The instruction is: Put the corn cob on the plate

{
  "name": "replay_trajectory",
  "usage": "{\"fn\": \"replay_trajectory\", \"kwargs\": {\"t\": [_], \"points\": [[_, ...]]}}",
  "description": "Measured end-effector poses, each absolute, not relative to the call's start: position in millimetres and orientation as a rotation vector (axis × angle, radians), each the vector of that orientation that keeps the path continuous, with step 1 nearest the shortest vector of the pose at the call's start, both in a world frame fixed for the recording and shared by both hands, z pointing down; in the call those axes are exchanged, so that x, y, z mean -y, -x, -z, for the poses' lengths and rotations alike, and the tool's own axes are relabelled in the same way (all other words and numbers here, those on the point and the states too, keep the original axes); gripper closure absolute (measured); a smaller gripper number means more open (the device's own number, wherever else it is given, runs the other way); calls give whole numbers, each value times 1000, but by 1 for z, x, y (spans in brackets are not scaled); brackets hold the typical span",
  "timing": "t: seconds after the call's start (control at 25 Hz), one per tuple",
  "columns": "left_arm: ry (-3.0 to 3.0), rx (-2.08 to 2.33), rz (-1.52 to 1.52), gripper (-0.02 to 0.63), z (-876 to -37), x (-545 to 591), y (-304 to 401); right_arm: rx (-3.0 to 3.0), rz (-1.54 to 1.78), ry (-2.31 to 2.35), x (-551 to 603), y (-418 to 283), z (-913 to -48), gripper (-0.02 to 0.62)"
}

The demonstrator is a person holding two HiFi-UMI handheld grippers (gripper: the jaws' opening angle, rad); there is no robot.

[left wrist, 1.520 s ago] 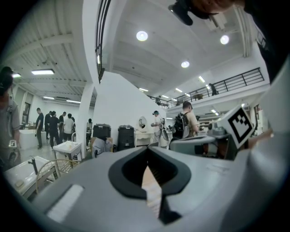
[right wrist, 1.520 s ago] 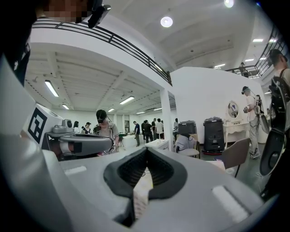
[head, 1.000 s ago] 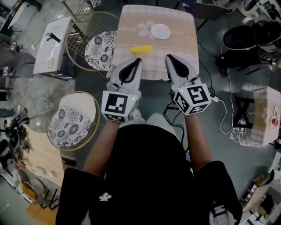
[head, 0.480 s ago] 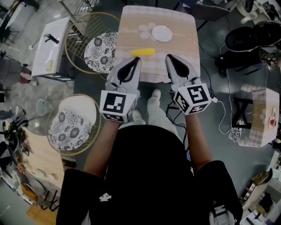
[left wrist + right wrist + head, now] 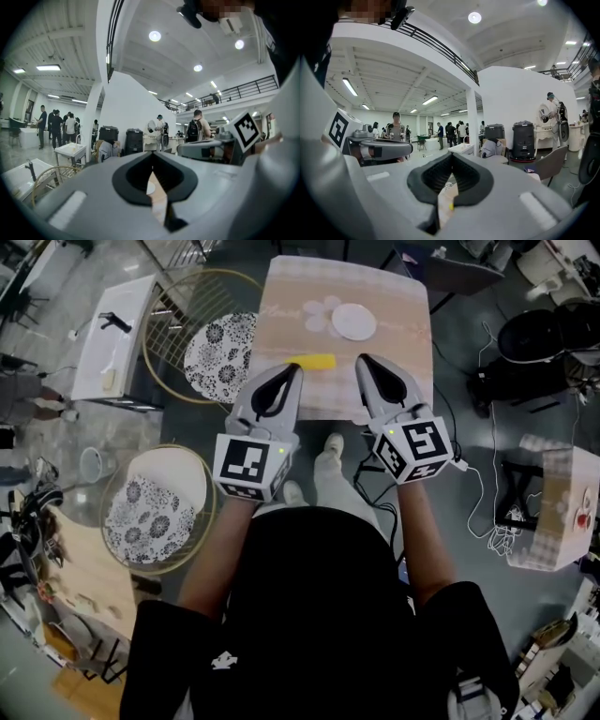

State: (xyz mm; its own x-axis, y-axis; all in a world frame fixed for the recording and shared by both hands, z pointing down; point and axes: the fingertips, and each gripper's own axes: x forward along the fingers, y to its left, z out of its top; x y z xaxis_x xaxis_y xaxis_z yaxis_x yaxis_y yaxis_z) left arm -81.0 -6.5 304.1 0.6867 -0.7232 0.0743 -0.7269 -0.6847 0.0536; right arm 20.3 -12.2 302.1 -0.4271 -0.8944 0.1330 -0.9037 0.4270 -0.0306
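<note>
Corn (image 5: 311,362) lies on the table (image 5: 405,345), just past the left gripper (image 5: 294,368) and beside the right gripper (image 5: 361,361). Both grippers are clenched and empty, over the near edge. The plate (image 5: 354,322) sits farther in, with bare cloth between it and the corn.

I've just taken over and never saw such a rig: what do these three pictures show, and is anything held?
No robot: a person holds a two-jaw gripper in each hand. The head view looks down from the person's head at the left gripper and right gripper, aimed at a small table. The other two pictures come from cameras riding on each gripper, looking along its jaws. On the table lie a yellow corn cob, just beyond the left gripper's tips, and a white plate farther back. Both pairs of jaws are shut and empty.
</note>
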Motion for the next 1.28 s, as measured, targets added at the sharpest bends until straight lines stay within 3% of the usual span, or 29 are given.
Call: {"fn": "replay_trajectory", "kwargs": {"t": [1.28], "points": [[-2697, 1391, -166, 597, -318, 157, -15, 2664, -230, -1455, 174, -119, -329, 594]]}}
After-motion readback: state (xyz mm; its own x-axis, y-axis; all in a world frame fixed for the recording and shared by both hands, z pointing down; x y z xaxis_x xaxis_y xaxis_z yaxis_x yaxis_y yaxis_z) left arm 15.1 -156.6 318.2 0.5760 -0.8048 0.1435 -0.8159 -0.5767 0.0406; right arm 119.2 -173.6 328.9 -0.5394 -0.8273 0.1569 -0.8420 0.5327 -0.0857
